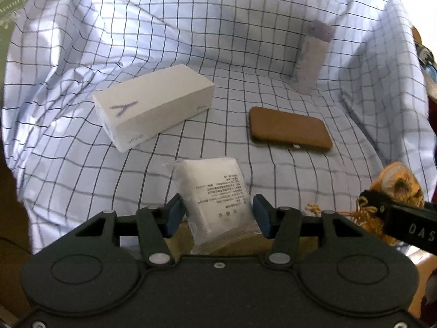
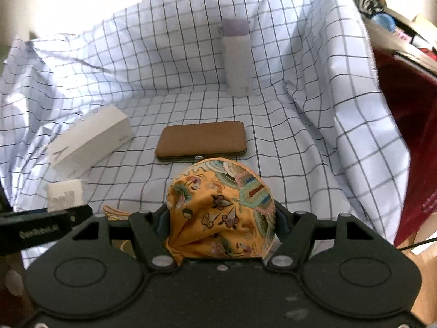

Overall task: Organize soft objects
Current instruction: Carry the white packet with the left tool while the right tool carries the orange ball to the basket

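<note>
Both soft things are off the checked cloth and in hand. The left tool pinches the white tissue pack; the right tool grips the yellow embroidered pouch. The box, brown case and bottle stay on the cloth. I judge this the carry step; next, each needs a place to be set down together.

Both grippers loaded, side by side.
Left gripper clamps a white pack; right gripper squeezes a yellow pouch, both angled downward.
</note>
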